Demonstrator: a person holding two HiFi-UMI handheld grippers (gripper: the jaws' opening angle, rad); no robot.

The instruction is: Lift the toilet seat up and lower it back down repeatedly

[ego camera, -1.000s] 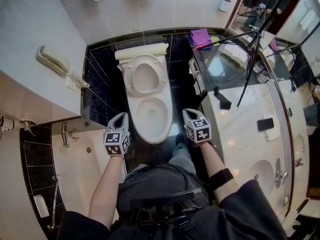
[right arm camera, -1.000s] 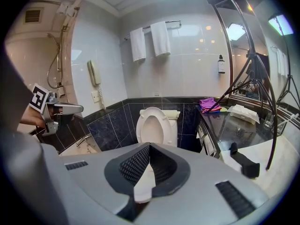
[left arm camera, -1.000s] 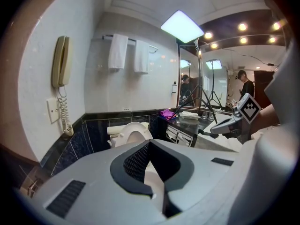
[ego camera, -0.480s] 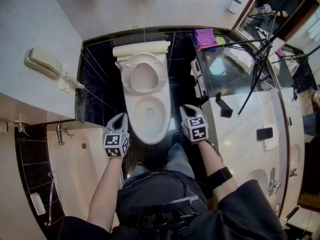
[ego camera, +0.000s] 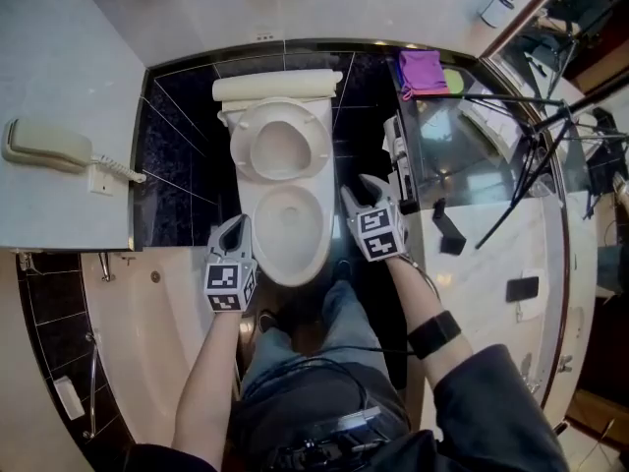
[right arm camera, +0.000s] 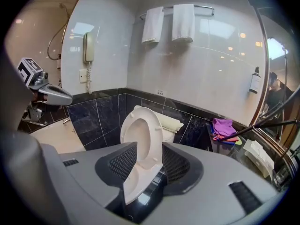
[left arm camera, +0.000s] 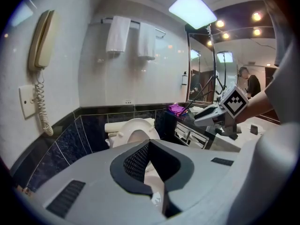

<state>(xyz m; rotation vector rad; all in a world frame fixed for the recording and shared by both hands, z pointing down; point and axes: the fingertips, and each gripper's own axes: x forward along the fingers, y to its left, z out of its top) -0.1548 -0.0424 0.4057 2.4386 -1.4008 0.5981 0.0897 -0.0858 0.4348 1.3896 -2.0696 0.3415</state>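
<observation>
The white toilet stands against black tiles with its seat raised upright against the tank. In the right gripper view the raised seat shows through the gap between my jaws, some way beyond them. My right gripper hangs by the bowl's right rim; its jaws have just been opening, stand open, and nothing is between them. Over at the bowl's left rim, my left gripper has its tips together on nothing. Each gripper shows in the other's view: right gripper, left gripper.
A wall phone hangs at the left. A bathtub lies at lower left. At the right runs a glass-topped counter with a purple cloth and a tripod. Towels hang above the toilet.
Both grippers moved forward to either side of the bowl. The right gripper rolled and its jaws spread apart. The seat has stayed raised.
</observation>
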